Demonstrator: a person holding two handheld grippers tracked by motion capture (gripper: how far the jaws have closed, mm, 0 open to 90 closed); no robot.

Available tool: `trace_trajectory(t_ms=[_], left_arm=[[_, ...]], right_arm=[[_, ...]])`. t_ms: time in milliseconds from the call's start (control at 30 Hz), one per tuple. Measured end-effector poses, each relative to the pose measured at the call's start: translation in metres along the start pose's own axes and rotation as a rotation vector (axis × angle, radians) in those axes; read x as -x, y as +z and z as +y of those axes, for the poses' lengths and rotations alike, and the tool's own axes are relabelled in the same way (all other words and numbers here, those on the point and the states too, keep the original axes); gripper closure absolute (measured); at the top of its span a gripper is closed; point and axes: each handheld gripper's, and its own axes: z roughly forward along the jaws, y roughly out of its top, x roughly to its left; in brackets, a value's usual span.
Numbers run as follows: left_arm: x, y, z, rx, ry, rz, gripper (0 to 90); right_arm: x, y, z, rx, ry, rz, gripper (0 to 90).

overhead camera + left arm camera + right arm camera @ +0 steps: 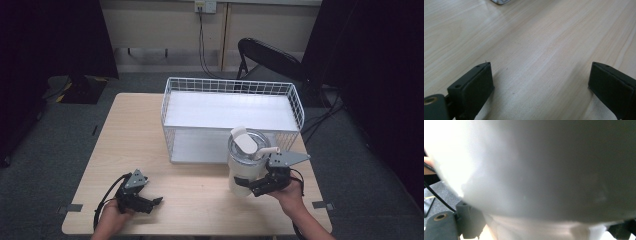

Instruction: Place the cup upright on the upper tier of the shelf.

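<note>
A tall white tumbler [241, 172] with a clear lid and a white flip tab stands upright near the table's front right, just before the wire basket [230, 83]. My right gripper [254, 187] is shut on its lower body from the right, and the tumbler's wall [549, 170] looms close and blurred in the right gripper view, with a black jaw at each lower corner. I cannot tell whether the tumbler's base touches the table. My left gripper [156, 203] rests low at the table's front left, open, with bare wood [536, 37] between its jaws.
The white wire basket with a white floor stands at the middle back of the light wooden table [135, 130]. A black folding chair [267, 55] is behind the table. Dark curtains hang at both sides. Grey tape marks [75, 207] sit near the front edge.
</note>
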Motion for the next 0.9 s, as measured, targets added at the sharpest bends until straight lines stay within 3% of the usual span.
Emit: trace_trajectory(t_ms=[900], left_arm=[[0.000, 0.000, 0.000, -0.001, -0.001, 0.000, 5.0]], right_arm=[[0.012, -0.008, 0.043, -0.011, 0.032, -0.005, 10.1]])
